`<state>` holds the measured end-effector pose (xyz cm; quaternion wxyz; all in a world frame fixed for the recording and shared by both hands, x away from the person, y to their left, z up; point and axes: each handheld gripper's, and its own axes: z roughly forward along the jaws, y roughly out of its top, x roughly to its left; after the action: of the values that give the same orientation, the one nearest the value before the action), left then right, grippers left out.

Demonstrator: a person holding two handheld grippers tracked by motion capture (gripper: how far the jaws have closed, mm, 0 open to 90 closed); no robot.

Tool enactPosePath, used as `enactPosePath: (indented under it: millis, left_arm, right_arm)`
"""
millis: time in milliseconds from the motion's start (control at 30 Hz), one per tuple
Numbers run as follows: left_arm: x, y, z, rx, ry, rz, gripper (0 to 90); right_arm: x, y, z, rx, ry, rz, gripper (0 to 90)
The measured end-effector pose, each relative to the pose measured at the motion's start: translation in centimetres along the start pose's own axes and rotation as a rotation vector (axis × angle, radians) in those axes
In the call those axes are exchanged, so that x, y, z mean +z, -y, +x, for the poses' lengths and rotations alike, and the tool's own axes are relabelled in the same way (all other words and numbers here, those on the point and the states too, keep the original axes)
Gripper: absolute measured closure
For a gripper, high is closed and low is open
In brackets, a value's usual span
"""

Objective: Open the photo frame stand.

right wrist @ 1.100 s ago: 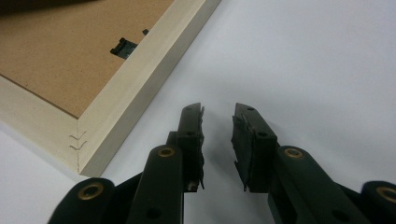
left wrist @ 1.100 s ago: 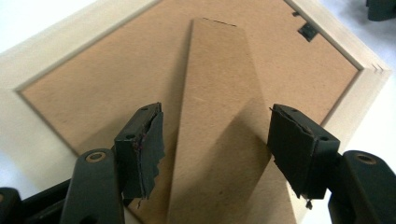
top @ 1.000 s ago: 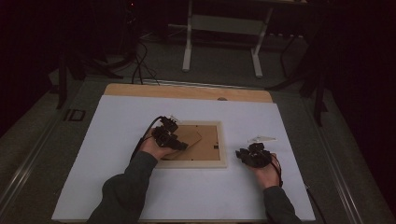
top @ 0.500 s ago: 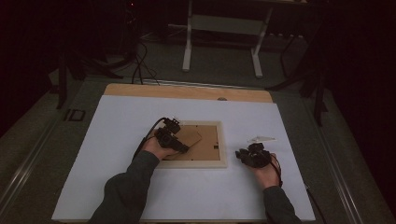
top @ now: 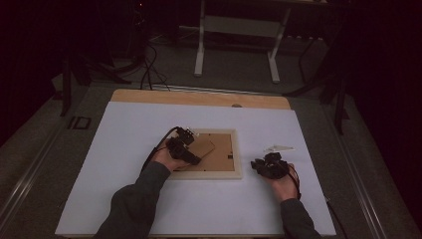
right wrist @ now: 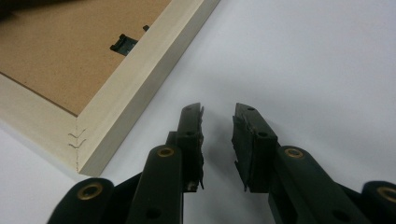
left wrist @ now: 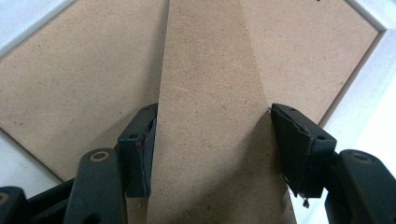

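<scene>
Frame back-stand being gripped, midway through the work.
My left gripper (left wrist: 210,149) clasps the stand flap (left wrist: 212,116) of the face-down picture frame (top: 238,154) at table centre; my right gripper (right wrist: 218,135) rests released beside it, flap not yet set.

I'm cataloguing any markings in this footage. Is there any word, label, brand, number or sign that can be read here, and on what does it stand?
None can be read. The picture frame lies face down; its brown backing board and the stand flap between the left tool's jaws are plain.
The white table cover is blank.
A dark rectangular mark on the floor left of the table is too small to read.
</scene>
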<state>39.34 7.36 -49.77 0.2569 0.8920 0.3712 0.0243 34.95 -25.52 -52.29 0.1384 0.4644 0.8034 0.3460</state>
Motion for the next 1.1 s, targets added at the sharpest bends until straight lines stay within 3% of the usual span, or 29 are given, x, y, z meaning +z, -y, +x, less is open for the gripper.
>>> enactPosePath:
  millis: [367,700,1100]
  left_arm:
    - [-0.1,0.0,-0.5,0.03,-0.036,-0.013,38.4]
    - [-0.2,0.1,-0.8,0.043,-0.055,-0.015,38.4]
    - [-0.4,0.2,-1.2,0.068,-0.085,-0.027,38.4]
  right_arm:
    - [0.1,-1.0,0.6,-0.022,-0.02,-0.008,71.8]
    - [-0.1,-2.1,0.5,-0.012,-0.053,-0.017,71.2]
    - [-0.4,-3.3,0.6,-0.045,-0.049,-0.007,70.9]
